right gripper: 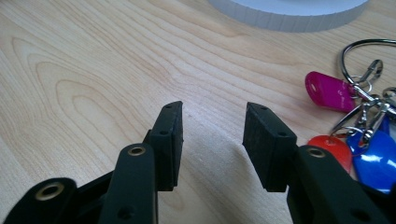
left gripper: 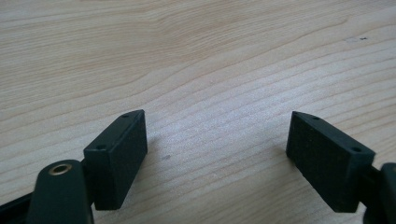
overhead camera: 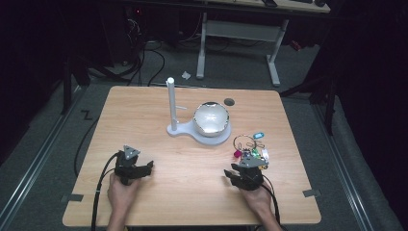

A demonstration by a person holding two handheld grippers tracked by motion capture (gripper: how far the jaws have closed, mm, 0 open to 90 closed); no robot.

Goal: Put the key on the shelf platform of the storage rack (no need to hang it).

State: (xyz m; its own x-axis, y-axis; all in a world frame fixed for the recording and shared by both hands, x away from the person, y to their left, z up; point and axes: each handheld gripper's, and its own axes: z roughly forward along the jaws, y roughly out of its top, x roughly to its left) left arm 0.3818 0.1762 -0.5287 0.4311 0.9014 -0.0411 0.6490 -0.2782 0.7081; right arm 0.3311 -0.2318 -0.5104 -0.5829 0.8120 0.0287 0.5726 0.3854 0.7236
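Here the high view shows a pale wooden table point(overhead camera: 159, 202) with 2 hands resting near its front edge. The left gripper point(overhead camera: 144, 168) sits on bare wood at the near left; the right gripper point(overhead camera: 232, 175) lies at the near right, just beside a bunch of keys point(overhead camera: 250, 147) – a wire ring with coloured plastic tags. Farther back, mid-table, a white stand point(overhead camera: 199, 132) carries an upright post point(overhead camera: 171, 103) and a shiny silver dome point(overhead camera: 210, 118).

In the left gripper view, the 2 black, matte, blocky jaws stand wide apart over grainy wood, with nothing between them.

In the right gripper view, the jaws are partly closed, the gap holding only bare wood; they grip nothing. To their right lie the keys point(right gripper: 359, 112): a glossy magenta tag point(right gripper: 329, 91), a red tag point(right gripper: 334, 149), a blue tag point(right gripper: 378, 158), metal clips and a thin steel ring point(right gripper: 350, 56). The stand's ribbed white base point(right gripper: 289, 14) shows at the far edge.

I judge the step to be the approach to the keys – not yet grasped. Next, the right gripper likely needs to shift right, so its jaws straddle a tag or the ring, then close.
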